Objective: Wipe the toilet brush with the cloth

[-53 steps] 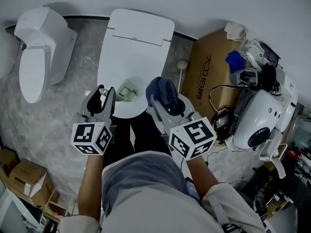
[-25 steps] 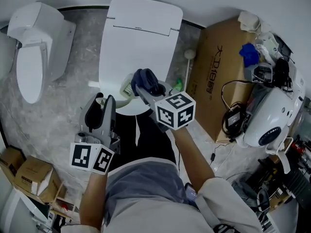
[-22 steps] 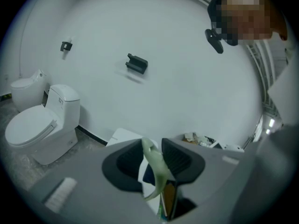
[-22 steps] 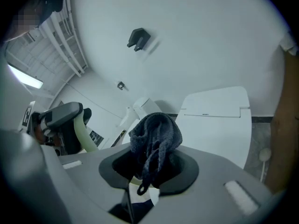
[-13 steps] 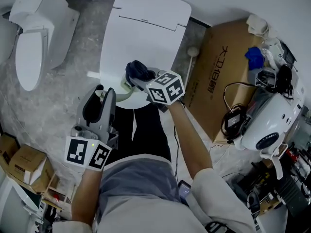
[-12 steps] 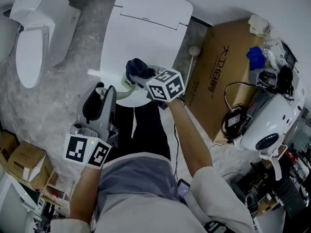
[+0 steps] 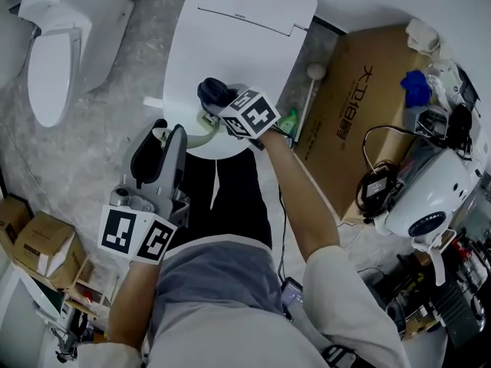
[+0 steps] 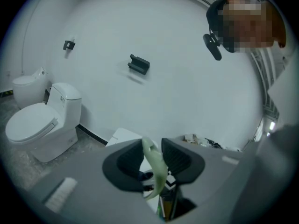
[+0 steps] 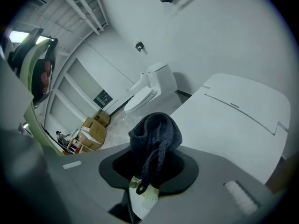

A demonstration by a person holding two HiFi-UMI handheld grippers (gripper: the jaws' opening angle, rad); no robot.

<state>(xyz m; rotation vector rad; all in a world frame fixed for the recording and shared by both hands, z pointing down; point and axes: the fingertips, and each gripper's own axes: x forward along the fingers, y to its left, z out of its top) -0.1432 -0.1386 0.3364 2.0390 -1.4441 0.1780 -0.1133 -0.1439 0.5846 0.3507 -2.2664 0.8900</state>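
My left gripper (image 7: 165, 135) is shut on the pale green toilet brush (image 7: 198, 134), whose handle (image 8: 156, 171) stands between the two jaws (image 8: 152, 150). The brush curves forward over the front of the closed white toilet lid (image 7: 230, 44). My right gripper (image 7: 212, 102) is shut on a dark blue cloth (image 7: 213, 92), bunched between its jaws (image 9: 152, 164). The cloth (image 9: 156, 132) sits against the brush's far end, and a pale green and white piece of the brush (image 9: 145, 194) shows just under it.
A second white toilet (image 7: 54, 52) stands at the left on the grey floor. A large cardboard box (image 7: 360, 98) lies right of the toilet, with a white round-headed stick (image 7: 311, 90) beside it. A white appliance (image 7: 426, 198) and cables crowd the right. Small boxes (image 7: 34, 244) sit lower left.
My right gripper has carried the cloth forward and left, from beside the left gripper out to the brush's end over the toilet lid. The left gripper has drawn back slightly with the brush.
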